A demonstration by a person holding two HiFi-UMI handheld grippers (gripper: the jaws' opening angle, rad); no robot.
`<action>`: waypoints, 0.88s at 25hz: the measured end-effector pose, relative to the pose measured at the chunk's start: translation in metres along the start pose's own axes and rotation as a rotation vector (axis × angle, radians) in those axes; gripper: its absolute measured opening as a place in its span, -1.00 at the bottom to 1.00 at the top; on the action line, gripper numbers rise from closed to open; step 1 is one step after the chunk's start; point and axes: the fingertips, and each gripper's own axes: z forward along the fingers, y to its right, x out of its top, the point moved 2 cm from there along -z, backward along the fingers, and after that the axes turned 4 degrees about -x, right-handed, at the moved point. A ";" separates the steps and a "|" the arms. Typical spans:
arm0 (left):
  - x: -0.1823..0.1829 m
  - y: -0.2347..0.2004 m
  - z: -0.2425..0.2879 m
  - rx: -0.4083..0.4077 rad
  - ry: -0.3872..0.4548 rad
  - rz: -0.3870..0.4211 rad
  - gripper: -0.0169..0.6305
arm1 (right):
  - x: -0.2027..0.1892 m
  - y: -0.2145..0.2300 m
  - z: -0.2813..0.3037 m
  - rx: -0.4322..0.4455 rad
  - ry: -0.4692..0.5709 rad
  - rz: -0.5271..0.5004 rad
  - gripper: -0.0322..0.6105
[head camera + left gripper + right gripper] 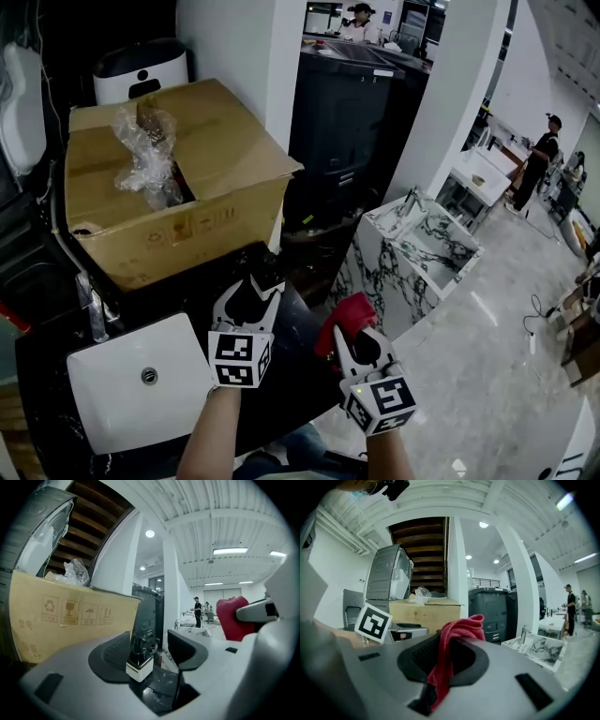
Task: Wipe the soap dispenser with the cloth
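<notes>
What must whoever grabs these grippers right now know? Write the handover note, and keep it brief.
Left gripper: open, with one jaw on each side of the soap dispenser. The dispenser stands on the dark counter near the white sink. It is not clamped yet.
Right gripper: shut on the red cloth, held to the right of the dispenser and clear of it.
Done: the cloth is in the gripper and both grippers are at the dispenser.
Left: steady the dispenser, then wipe it with the cloth.
</notes>
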 end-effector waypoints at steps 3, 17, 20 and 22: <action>-0.007 -0.007 0.044 0.042 -0.045 0.015 -0.14 | -0.003 0.023 0.023 0.036 -0.016 -0.003 -0.74; -0.038 -0.036 0.115 0.137 -0.108 0.058 -0.48 | -0.013 0.066 0.080 0.178 -0.060 -0.031 -0.74; -0.040 -0.036 0.115 0.087 -0.101 0.044 -0.50 | -0.015 0.061 0.083 0.203 -0.064 -0.041 -0.74; -0.043 -0.034 0.116 0.066 -0.115 0.052 -0.60 | -0.014 0.058 0.083 0.215 -0.062 -0.045 -0.74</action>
